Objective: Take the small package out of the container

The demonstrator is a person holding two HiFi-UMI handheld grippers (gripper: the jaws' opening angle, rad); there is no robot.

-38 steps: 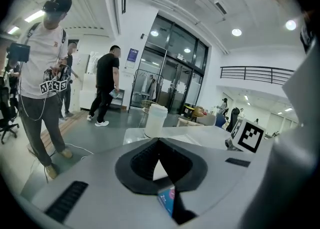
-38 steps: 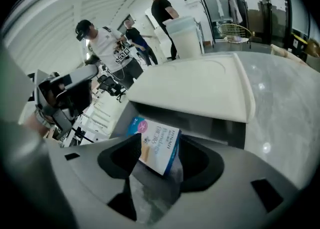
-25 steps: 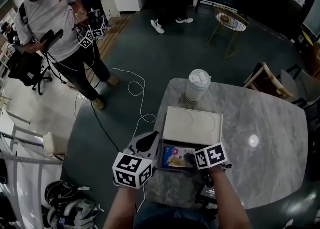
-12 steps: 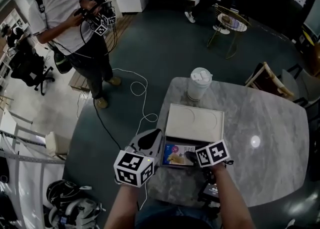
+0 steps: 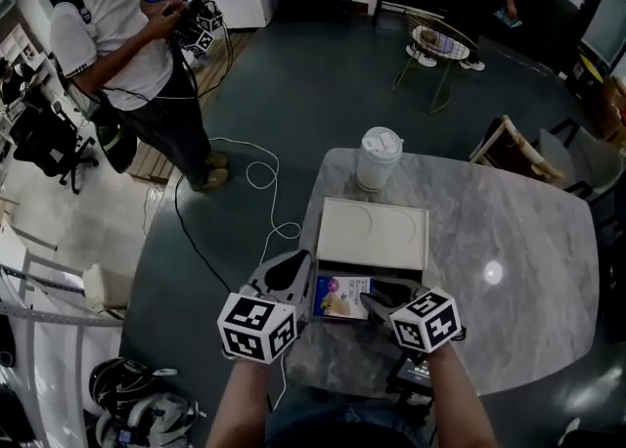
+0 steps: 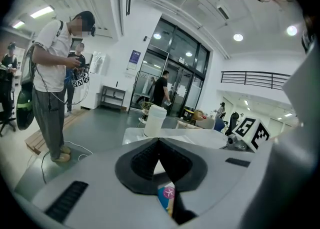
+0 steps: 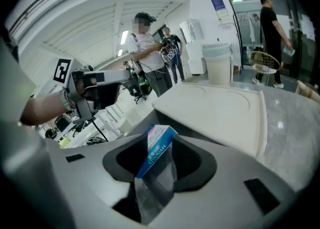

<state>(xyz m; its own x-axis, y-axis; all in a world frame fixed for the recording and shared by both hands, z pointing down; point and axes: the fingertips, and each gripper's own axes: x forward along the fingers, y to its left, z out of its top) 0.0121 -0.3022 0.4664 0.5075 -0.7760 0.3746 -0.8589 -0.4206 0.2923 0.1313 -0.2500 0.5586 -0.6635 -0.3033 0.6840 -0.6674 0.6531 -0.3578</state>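
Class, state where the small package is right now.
Head view, near edge of the table: the small package lies in the open container, between the closing fingers of the right gripper.

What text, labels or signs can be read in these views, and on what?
"HYNAUT", as best it reads: white letters on the blue strip of the small package; the smaller print beside it is blurred.
Printed face of the small package in the head view: too small to read.
Blue wall poster: too small to read.
Marker cubes: black-and-white square patterns, no letters.
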